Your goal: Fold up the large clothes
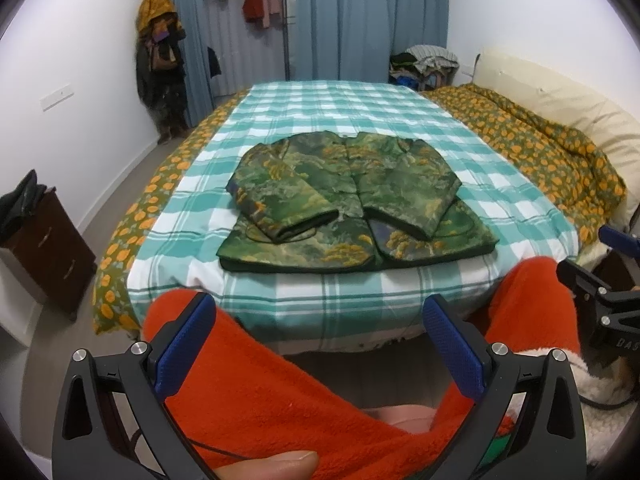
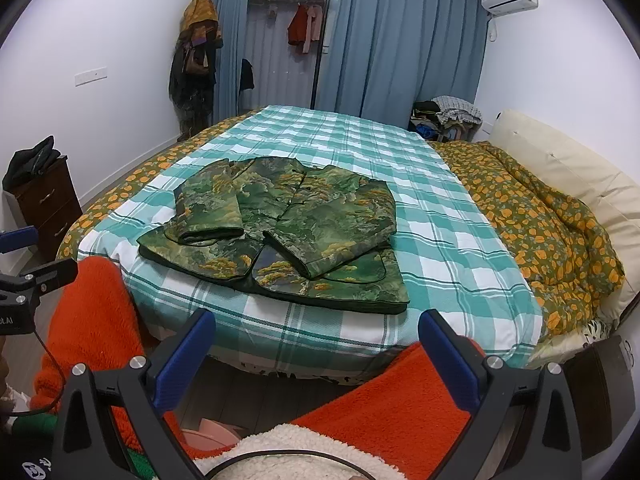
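A green and gold patterned jacket lies flat on the teal checked bedsheet, front up, with both sleeves folded across its chest. It also shows in the right wrist view. My left gripper is open and empty, held back from the bed's near edge above orange-clad legs. My right gripper is open and empty too, short of the bed edge. The right gripper's body shows at the right of the left wrist view.
A rumpled orange-flowered duvet and cream headboard lie along the bed's right side. A dark nightstand stands at the left. Blue curtains, a coat rack and a clothes pile are at the far wall.
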{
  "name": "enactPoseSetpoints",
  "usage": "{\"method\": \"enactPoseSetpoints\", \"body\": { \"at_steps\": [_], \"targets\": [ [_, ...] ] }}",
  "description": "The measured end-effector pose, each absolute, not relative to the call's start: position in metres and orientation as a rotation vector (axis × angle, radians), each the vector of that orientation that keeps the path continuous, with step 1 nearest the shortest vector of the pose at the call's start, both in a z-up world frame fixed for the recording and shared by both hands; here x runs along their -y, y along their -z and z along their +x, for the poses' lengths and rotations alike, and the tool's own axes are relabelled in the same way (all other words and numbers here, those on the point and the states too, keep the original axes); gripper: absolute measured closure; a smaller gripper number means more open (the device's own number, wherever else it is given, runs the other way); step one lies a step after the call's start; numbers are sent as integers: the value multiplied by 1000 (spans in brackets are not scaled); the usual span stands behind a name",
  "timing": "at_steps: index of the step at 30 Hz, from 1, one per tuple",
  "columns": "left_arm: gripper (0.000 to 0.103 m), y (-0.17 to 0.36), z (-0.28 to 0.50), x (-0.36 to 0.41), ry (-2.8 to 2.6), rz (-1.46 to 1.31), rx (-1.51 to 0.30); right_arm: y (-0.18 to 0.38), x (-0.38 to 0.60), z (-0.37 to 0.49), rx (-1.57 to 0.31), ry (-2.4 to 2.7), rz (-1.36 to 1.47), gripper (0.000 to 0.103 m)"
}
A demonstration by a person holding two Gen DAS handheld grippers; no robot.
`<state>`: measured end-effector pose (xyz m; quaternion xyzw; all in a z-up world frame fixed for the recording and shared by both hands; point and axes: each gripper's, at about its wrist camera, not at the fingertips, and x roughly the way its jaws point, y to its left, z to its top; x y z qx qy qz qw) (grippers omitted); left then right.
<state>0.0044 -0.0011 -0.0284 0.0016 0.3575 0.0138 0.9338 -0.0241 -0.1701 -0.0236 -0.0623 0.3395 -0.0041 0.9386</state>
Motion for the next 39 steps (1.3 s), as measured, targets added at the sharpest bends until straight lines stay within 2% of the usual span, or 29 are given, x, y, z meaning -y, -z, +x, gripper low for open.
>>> {"method": "enactPoseSetpoints", "body": {
  "at_steps": [10, 17, 39],
  "targets": [
    [0, 17, 6, -16, -30, -53, -648, 25, 170, -24, -687, 8, -118, 0],
    [0, 16, 12, -25, -108, 35, -622, 17, 178, -23, -654, 21, -124, 0],
    [0, 4, 56, -27, -76, 51, -621, -44, 196, -3, -299, 25, -145, 0]
  ]
}}
